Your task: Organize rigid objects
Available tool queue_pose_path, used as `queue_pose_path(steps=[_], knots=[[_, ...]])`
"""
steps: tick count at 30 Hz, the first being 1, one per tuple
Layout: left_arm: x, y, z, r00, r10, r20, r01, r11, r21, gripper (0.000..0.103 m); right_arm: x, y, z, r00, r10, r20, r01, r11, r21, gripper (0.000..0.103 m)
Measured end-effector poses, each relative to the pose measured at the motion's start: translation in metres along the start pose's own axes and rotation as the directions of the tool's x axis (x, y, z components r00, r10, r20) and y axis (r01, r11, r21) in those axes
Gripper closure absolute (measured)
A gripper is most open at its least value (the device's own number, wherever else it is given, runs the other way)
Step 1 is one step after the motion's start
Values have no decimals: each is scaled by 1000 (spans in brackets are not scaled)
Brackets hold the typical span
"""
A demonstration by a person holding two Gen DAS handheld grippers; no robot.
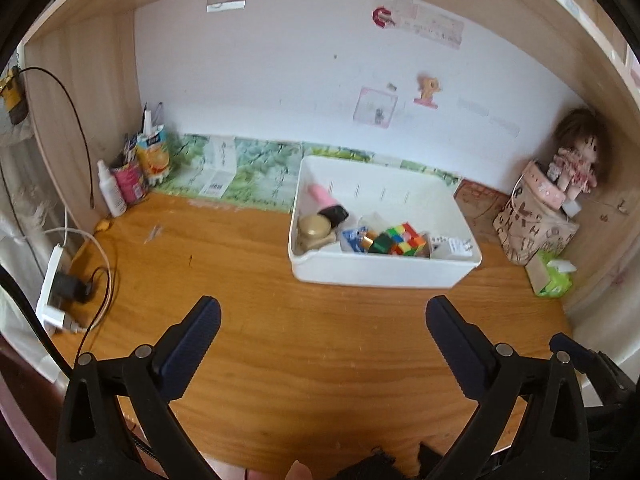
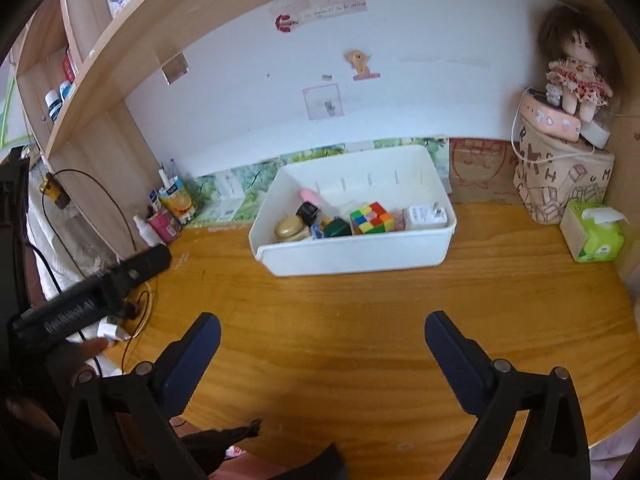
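A white plastic bin (image 1: 384, 276) (image 2: 352, 256) stands on the wooden desk (image 1: 280, 340), towards the back. Inside it lie a colourful puzzle cube (image 1: 406, 240) (image 2: 370, 218), a gold round jar (image 1: 315, 229) (image 2: 289, 229), a pink tube with a black cap (image 1: 320, 196), a dark green block (image 1: 380, 243) and a white plug adapter (image 1: 456, 248) (image 2: 426, 216). My left gripper (image 1: 324, 308) hangs open over bare desk in front of the bin, holding nothing. My right gripper (image 2: 324, 320) is likewise open and empty, short of the bin.
At the back left stand pen cups and a small spray bottle (image 1: 112, 190). A power strip (image 1: 54, 280) with cables lies at the desk's left edge. A patterned bag (image 2: 560, 184) with a doll on it and a green tissue box (image 2: 592, 232) fill the right corner. A shelf runs overhead.
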State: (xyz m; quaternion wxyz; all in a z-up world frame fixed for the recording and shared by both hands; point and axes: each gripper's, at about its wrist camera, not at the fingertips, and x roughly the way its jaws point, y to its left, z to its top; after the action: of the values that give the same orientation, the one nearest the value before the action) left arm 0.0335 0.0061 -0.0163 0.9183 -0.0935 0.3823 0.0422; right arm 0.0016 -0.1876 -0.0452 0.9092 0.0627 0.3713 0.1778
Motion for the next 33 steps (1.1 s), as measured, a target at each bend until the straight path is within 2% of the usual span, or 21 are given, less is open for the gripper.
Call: queue_pose_path(steps=[4, 8, 13, 18, 25, 33], knots=[[-1, -18, -6, 999, 48, 3, -48, 996, 70, 1, -5, -2, -5, 999, -32, -30, 32, 999, 6, 1], [1, -23, -12, 998, 53, -19, -52, 997, 62, 1, -6, -4, -8, 995, -87, -47, 87, 996, -10, 1], [10, -27, -17, 997, 41, -63, -37, 998, 55, 1, 4, -7, -7, 991, -106, -78, 104, 994, -28, 1], [14, -24, -15, 997, 45, -65, -43, 999, 30, 1, 18, -11, -3, 987, -112, -116, 109, 994, -33, 0], [18, -22, -3, 997, 61, -49, -60, 998, 27, 1, 25, -6, 9, 990, -104, -98, 99, 993, -58, 0], [28, -19, -2, 996, 43, -79, -42, 999, 17, 1, 34, -10, 9, 986, -100, -131, 95, 995, -43, 0]])
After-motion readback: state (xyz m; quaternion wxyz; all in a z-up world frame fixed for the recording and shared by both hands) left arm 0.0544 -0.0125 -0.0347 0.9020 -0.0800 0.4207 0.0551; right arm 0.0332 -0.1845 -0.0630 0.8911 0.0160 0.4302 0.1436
